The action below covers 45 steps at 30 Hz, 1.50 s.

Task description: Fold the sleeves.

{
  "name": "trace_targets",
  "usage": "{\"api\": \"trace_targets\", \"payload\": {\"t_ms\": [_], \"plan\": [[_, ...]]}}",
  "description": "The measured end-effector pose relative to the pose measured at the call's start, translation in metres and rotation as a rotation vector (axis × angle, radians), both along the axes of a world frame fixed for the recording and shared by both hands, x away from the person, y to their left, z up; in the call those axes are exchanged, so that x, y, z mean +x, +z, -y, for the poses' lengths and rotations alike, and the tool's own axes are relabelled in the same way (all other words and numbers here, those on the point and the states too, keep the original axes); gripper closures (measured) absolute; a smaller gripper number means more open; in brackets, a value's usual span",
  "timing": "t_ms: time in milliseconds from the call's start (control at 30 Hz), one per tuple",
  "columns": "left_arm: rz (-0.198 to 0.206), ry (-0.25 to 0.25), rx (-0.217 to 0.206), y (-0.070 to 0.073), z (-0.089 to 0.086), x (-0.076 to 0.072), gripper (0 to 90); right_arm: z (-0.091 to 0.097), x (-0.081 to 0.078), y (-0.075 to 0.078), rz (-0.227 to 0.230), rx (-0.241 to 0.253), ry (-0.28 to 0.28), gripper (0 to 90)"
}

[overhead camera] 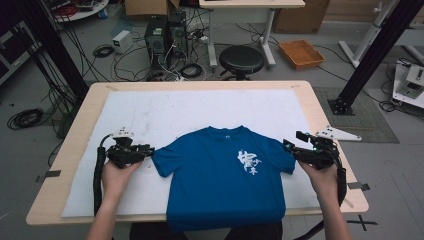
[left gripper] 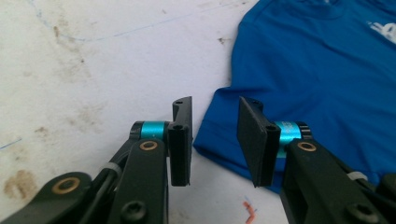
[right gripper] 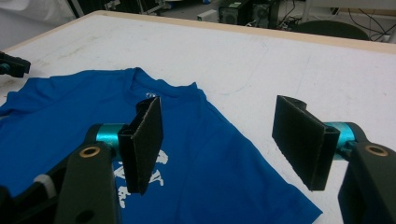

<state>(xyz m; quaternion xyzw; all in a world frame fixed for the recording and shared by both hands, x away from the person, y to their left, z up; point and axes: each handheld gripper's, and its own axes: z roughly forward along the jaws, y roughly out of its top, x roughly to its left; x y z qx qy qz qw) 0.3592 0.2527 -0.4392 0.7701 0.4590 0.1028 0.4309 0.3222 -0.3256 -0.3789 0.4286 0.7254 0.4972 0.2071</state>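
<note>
From the high view, a blue short-sleeved cotton T-shirt (overhead camera: 225, 180) lies flat, print up, on the white stained cloth cover (overhead camera: 165, 112) of the light wooden table (overhead camera: 320, 107), with its hem hanging over the near edge. No fold is made yet, so I judge that all the work is ahead, whatever it will be. The left gripper (overhead camera: 145, 150) stands just beside the left sleeve tip and the right gripper (overhead camera: 292, 146) beside the right sleeve. White characters are printed on the chest; they are too small to read here.

In the left gripper view, the left gripper (left gripper: 214, 140) has its jaws apart around the sleeve's corner, and they hold nothing.

In the right gripper view, the right gripper (right gripper: 224, 140) has its jaws wide apart above the other sleeve, empty. The white print (right gripper: 140, 179) is partly hidden behind one jaw; it is perhaps Chinese writing, but unreadable.
</note>
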Motion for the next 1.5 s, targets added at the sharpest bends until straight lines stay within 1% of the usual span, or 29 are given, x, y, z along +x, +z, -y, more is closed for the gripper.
{"api": "trace_targets", "payload": {"t_ms": [100, 200, 267, 333, 367, 400, 433, 467, 500, 533, 567, 600, 633, 667, 700, 733, 800, 867, 1000, 1067, 1100, 1133, 1167, 1200, 1333, 1400, 1433, 1467, 1500], "plan": [[-0.011, 0.005, 0.035, -0.002, 0.001, 0.002, 68.1, 0.000, 0.000, -0.001, 0.000, -0.004, 0.000, 33.3], [-0.018, 0.007, 0.050, -0.004, 0.004, 0.003, 70.1, -0.001, 0.000, -0.001, 0.000, -0.005, -0.008, 33.2], [-0.027, 0.001, 0.063, -0.006, 0.006, 0.003, 75.1, -0.002, 0.000, -0.001, -0.002, -0.009, -0.005, 33.2], [-0.029, 0.009, 0.076, -0.006, 0.008, 0.003, 83.3, -0.002, 0.000, -0.001, 0.000, -0.010, -0.006, 33.2], [-0.038, 0.008, 0.066, -0.006, 0.007, 0.003, 83.3, -0.002, 0.000, -0.001, 0.003, -0.012, -0.006, 33.2], [-0.044, 0.009, 0.052, -0.006, 0.006, 0.003, 87.1, -0.002, -0.001, -0.001, 0.002, -0.012, -0.009, 33.2], [-0.049, 0.014, 0.044, -0.006, 0.006, 0.003, 88.1, -0.001, -0.001, -0.001, 0.004, -0.010, -0.012, 33.1], [-0.049, 0.011, 0.038, -0.005, 0.005, 0.003, 88.3, 0.000, -0.001, -0.001, 0.003, -0.010, -0.012, 33.1], [-0.044, 0.009, 0.020, -0.003, 0.005, 0.002, 88.3, 0.000, -0.002, 0.000, 0.006, -0.008, -0.011, 33.2], [-0.034, -0.002, -0.018, 0.003, 0.003, 0.000, 88.4, 0.000, -0.002, 0.000, 0.008, -0.009, -0.013, 33.2], [-0.034, -0.002, -0.018, 0.003, 0.003, 0.000, 88.4, 0.000, -0.002, 0.000, 0.008, -0.009, -0.013, 33.2], [-0.018, -0.022, -0.040, 0.014, 0.005, -0.003, 88.5, 0.001, -0.002, 0.001, 0.008, -0.005, -0.017, 33.2], [-0.018, -0.022, -0.040, 0.014, 0.005, -0.003, 88.5, 0.001, -0.002, 0.001, 0.008, -0.005, -0.017, 33.2], [-0.007, -0.035, -0.062, 0.020, 0.007, -0.004, 88.5, 0.001, -0.002, 0.001, 0.009, -0.003, -0.018, 33.1], [-0.001, -0.068, -0.116, 0.032, 0.015, -0.006, 88.5, 0.001, -0.003, 0.001, 0.009, -0.006, -0.017, 33.1], [-0.001, -0.068, -0.116, 0.032, 0.015, -0.006, 88.5, 0.000, -0.003, 0.001, 0.008, -0.006, -0.016, 33.2], [0.004, -0.102, -0.161, 0.044, 0.027, -0.008, 88.4, -0.001, -0.003, 0.001, 0.010, -0.006, -0.018, 33.1], [-0.015, -0.145, -0.198, 0.051, 0.042, -0.008, 88.4, -0.002, -0.003, 0.002, 0.012, -0.006, -0.016, 33.1], [-0.072, -0.222, -0.262, 0.053, 0.080, -0.005, 88.4, -0.004, -0.003, 0.002, 0.014, -0.010, -0.010, 33.2], [-0.098, -0.239, -0.303, 0.049, 0.097, -0.001, 88.4, -0.004, -0.003, 0.002, 0.015, -0.009, -0.010, 33.2], [-0.106, -0.238, -0.303, 0.046, 0.106, 0.001, 88.4, -0.003, -0.004, 0.002, 0.014, -0.007, -0.011, 33.2], [-0.118, -0.240, -0.297, 0.040, 0.121, 0.007, 88.4, -0.002, -0.004, 0.002, 0.016, -0.008, -0.011, 33.2], [-0.118, -0.240, -0.297, 0.040, 0.121, 0.007, 88.4, -0.002, -0.004, 0.002, 0.013, -0.008, -0.014, 33.2], [-0.126, -0.233, -0.307, 0.036, 0.128, 0.009, 88.5, -0.001, -0.004, 0.002, 0.015, -0.008, -0.013, 33.2], [-0.128, -0.229, -0.313, 0.026, 0.148, 0.017, 88.4, 0.001, -0.004, 0.001, 0.012, -0.006, -0.020, 33.2], [-0.129, -0.241, -0.302, 0.022, 0.155, 0.020, 88.2, 0.002, -0.004, 0.000, 0.007, -0.005, -0.026, 33.2], [-0.117, -0.239, -0.292, 0.020, 0.157, 0.020, 88.2, 0.002, -0.004, 0.000, 0.007, -0.005, -0.026, 33.2], [-0.098, -0.240, -0.286, 0.019, 0.158, 0.021, 85.7, 0.003, -0.004, 0.000, 0.005, -0.004, -0.027, 33.2], [-0.080, -0.238, -0.289, 0.020, 0.157, 0.021, 75.1, 0.004, -0.004, -0.001, 0.005, -0.004, -0.029, 33.2]]}}
